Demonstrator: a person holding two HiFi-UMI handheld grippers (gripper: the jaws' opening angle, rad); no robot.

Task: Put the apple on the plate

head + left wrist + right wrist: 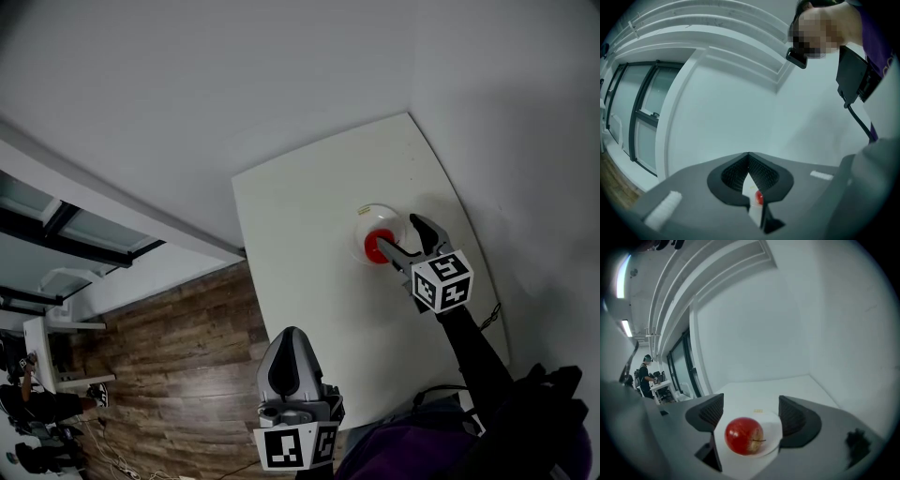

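Note:
A red apple (377,247) (744,435) rests on a small white plate (382,219) (772,430) toward the right side of the white table (309,234). My right gripper (397,232) (750,412) stands open just behind the plate, one jaw on each side of the apple, touching neither. My left gripper (292,337) (748,154) is shut with nothing in it, held off the table's near left edge. In the left gripper view the apple (759,198) shows small and far off through the slit below the jaws.
White walls close the table in at the back and right. Left of the table lies a wooden floor (178,347). Dark-framed windows (66,225) run along the left, with a person at a desk (42,375) far off.

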